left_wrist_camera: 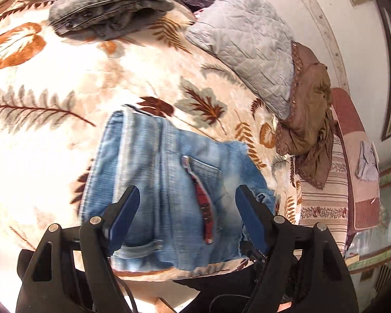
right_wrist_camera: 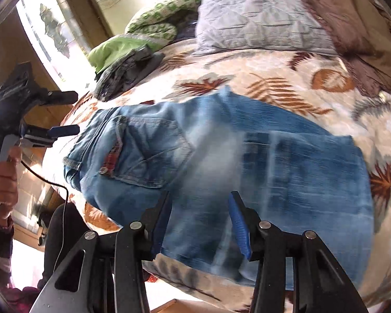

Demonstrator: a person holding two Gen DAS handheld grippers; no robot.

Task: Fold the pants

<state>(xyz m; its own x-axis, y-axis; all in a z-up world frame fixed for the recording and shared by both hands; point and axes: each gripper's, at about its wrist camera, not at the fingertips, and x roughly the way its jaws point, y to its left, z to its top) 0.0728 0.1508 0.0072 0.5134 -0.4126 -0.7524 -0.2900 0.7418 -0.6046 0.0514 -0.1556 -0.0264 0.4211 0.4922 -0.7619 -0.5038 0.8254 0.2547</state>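
Observation:
Light blue jeans (left_wrist_camera: pixel 169 182) lie folded on the leaf-patterned blanket (left_wrist_camera: pixel 91 83), back pocket with red plaid trim facing up. My left gripper (left_wrist_camera: pixel 186 195) is open and empty, hovering above the waist end. In the right wrist view the jeans (right_wrist_camera: pixel 221 156) spread across the bed, with the legs doubled over at the right. My right gripper (right_wrist_camera: pixel 199 200) is open and empty above their near edge. The left gripper (right_wrist_camera: pixel 67 112) shows at the left of that view, open, beside the waistband.
Folded grey jeans (left_wrist_camera: pixel 104 7) lie at the far side of the bed. A grey quilted pillow (left_wrist_camera: pixel 247 44) and a brown cushion (left_wrist_camera: pixel 310 104) lie at the head. Green clothes (right_wrist_camera: pixel 143 31) are piled behind the grey jeans. The bed's near edge runs just below both grippers.

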